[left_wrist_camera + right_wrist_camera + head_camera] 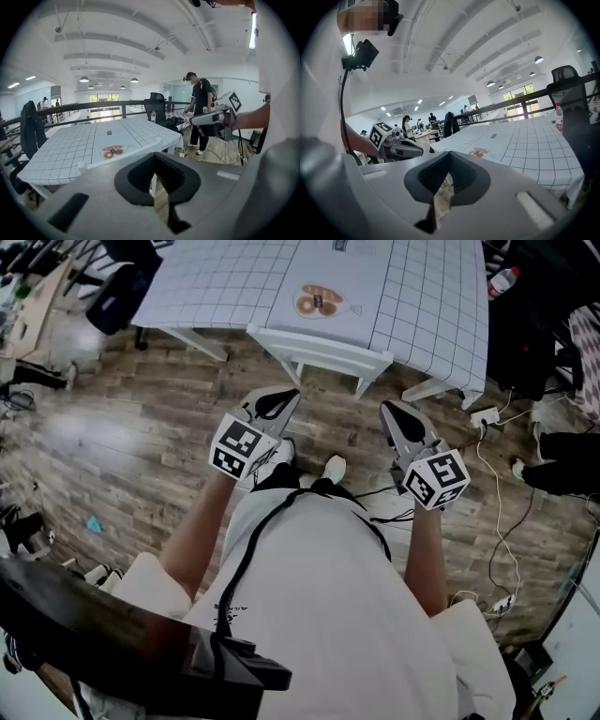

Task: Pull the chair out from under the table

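Head view: white chair (pixel 323 348) tucked under grid-covered tabletop (pixel 225 282), only backrest top rail showing at near edge. Left gripper (pixel 292 395) and right gripper (pixel 386 409) held out over wood floor (pixel 141 427), both pointing toward chair, near backrest, not touching it. Left gripper view, right gripper view: jaws closed together on each, nothing between them.

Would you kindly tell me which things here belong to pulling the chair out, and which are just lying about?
Part of the job: white chair, tucked under the table; left claw and right claw, both shut, empty, not yet on the chair.

Lying about: bottle; power strip and blue scrap on the floor.
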Motion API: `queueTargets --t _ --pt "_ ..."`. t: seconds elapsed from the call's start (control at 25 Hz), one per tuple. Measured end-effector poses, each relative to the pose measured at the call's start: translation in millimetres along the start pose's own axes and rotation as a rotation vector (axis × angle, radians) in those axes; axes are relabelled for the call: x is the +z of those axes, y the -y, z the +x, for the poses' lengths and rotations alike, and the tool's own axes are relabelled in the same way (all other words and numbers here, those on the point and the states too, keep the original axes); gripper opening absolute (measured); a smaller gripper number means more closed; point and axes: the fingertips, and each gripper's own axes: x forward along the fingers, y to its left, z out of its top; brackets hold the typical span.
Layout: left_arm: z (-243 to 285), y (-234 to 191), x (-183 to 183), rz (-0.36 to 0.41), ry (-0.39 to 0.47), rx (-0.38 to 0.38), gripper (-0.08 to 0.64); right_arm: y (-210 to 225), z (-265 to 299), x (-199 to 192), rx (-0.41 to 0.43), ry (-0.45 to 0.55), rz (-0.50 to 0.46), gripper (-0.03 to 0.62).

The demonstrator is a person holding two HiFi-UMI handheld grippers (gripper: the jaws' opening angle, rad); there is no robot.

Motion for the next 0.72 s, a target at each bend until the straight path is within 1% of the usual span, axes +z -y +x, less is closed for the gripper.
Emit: queueTargets --t 0.08,0.28,0.44,0.48,0.56,0.64,0.72 --pt "7.1 -16.8 -6.1 0.051 -0.03 -0.002 0.008 4.7 8.6 -2.1 -0.019 -0.026 -0.022 0.006" --pt "23.0 -66.8 -17.8 0.175 -0.095 -0.006 0.008 21.4 37.7 -7.6 -0.067 -0.11 -0.123 0.006" --pt "43.1 -98.4 -16.9 0.282 -0.124 -0.056 0.01 41.5 59.7 -12.0 -0.114 -0.194 -0.214 0.006" --pt "48.9 -106.2 -17.1 0.306 -0.134 -0.069 0.032 46.8 65.8 -13.0 -0.124 -0.219 -0.244 0.006" --pt "61.0 -122.3 -17.4 0.362 -0.155 -0.086 0.038 55.9 80.0 -14.8 -0.133 -0.273 -0.313 0.006" --pt "72.1 -136.8 -17.5 0.433 -0.186 -0.095 0.051 62.4 95.6 -17.2 -0.124 -0.336 -0.387 0.008" --pt "82.0 -148.9 -21.1 0.51 -0.231 -0.105 0.079 69.2 110.3 -21.3 -0.116 -0.412 -0.476 0.06"
